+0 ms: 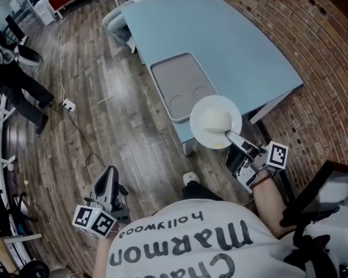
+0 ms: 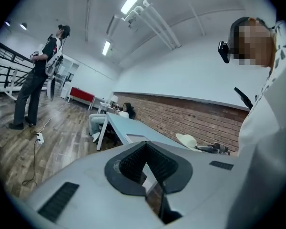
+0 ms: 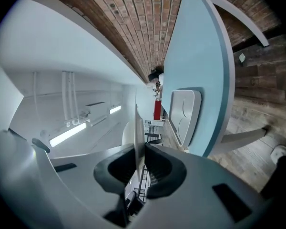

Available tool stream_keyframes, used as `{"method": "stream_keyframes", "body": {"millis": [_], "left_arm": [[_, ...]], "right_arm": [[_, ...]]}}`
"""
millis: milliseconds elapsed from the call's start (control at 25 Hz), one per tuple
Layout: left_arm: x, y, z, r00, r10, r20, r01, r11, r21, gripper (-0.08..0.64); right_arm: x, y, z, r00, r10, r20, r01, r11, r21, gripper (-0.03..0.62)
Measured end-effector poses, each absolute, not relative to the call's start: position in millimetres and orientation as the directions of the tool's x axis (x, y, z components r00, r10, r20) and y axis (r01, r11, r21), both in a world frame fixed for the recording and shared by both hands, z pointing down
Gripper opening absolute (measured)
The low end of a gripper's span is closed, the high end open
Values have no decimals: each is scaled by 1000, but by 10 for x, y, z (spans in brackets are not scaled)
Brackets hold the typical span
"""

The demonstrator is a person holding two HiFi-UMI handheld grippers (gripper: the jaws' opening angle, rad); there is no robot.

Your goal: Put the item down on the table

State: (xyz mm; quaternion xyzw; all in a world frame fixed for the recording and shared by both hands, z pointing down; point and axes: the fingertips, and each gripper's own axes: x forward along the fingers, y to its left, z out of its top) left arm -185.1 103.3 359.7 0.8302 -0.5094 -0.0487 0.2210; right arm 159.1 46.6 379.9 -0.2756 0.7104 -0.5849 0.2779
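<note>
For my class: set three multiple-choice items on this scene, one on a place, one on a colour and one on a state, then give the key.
1. Where does the tray lie?
A. on the floor
B. on the table
C. on a chair

2. What colour is the plate?
A. white
B. red
C. black

3. What state is the right tool in?
A. open and empty
B. shut on the plate's rim
C. out of view

Key:
1 B, the tray rests flat on the tabletop near its edge.
2 A, the plate is plain white in every view.
3 B, the right gripper view shows the thin rim pinched between the jaws.
</note>
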Motion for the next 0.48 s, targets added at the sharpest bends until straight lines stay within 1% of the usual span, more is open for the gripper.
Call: {"method": "stream_keyframes", "body": {"millis": [240,480], "left_arm": [[-1765,664,3695,454,-876,164,-821,-339,458,5],[-1610,311,3791,416,-888,195,-847,-300,439,5]], "right_arm": [[1764,-44,3819,-705,-707,-55,-78,154,-985,38],[1879,-441,3964,-720,-694,-17,-96,123,-988,38]]}}
